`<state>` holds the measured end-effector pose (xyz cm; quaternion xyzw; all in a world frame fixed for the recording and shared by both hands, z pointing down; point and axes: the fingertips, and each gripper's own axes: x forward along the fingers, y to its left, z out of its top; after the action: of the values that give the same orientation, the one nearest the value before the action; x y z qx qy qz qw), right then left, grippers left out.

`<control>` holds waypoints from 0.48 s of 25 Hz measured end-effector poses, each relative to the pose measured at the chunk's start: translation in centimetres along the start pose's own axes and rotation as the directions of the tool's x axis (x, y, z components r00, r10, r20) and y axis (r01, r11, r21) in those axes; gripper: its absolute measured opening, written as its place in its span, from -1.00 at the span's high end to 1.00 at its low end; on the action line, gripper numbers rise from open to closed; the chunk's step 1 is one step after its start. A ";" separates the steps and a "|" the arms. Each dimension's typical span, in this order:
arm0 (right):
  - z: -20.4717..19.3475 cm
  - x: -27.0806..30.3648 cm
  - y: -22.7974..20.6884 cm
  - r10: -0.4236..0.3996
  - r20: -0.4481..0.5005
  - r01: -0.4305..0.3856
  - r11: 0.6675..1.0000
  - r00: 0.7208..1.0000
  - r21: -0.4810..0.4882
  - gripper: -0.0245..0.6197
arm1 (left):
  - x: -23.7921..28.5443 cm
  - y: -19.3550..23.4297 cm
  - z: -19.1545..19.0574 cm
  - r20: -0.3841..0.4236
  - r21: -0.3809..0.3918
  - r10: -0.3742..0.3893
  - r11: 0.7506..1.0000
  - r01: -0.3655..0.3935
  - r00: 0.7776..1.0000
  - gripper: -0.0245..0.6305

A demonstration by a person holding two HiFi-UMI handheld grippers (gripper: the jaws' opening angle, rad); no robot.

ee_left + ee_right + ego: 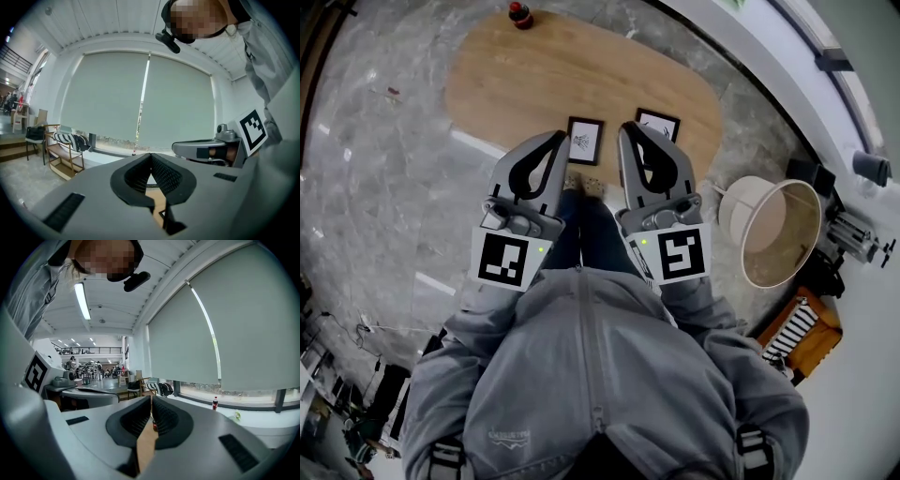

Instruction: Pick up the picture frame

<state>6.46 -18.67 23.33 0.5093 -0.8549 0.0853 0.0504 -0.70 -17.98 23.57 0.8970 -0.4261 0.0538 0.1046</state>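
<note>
Two black picture frames lie flat on the oval wooden table (534,75). One picture frame (584,140) is just beyond the tip of my left gripper (557,139); the other picture frame (659,122) lies partly behind the tip of my right gripper (630,129). Both grippers are held side by side above the near table edge, jaws shut and empty. In the left gripper view the left gripper (151,155) has its pads together, with wood and a frame corner below. The right gripper (151,398) likewise shows closed pads with the table beneath.
A small red-capped bottle (520,14) stands at the table's far end. A white lampshade (771,228) lies on the floor to the right, beside a striped chair (800,328). Grey marble floor surrounds the table. The person's grey jacket fills the lower head view.
</note>
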 end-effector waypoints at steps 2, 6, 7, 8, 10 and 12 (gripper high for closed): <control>-1.5 0.5 -0.2 -0.003 -0.010 0.003 1.000 1.000 -0.007 0.82 | 0.5 0.3 -1.7 -0.009 -0.001 -0.016 1.000 0.016 1.000 0.87; -4.9 1.6 -0.6 -0.004 -0.039 0.003 1.000 0.999 -0.019 0.82 | 1.3 1.4 -5.3 -0.027 -0.028 -0.022 0.999 0.021 0.999 0.87; -5.9 2.0 -0.6 -0.003 -0.048 0.002 1.000 0.999 -0.018 0.82 | 1.4 1.8 -6.2 -0.034 -0.036 -0.019 0.999 0.018 0.999 0.87; -6.9 2.4 -0.6 -0.002 -0.056 0.001 1.000 0.998 -0.015 0.82 | 1.5 2.3 -7.2 -0.042 -0.041 -0.016 0.999 0.014 0.999 0.87; -8.9 3.3 -0.6 0.000 -0.066 0.000 1.000 0.998 -0.007 0.82 | 2.0 3.3 -9.1 -0.051 -0.041 -0.009 0.999 0.007 0.999 0.87; -10.8 4.0 -0.8 0.003 -0.070 -0.003 1.000 0.998 0.002 0.82 | 2.6 4.2 -10.8 -0.051 -0.045 0.003 0.999 -0.006 0.999 0.87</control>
<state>5.19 -20.37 34.67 0.5049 -0.8532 0.1040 0.0799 -2.37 -19.97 35.14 0.8918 -0.4264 0.0674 0.1356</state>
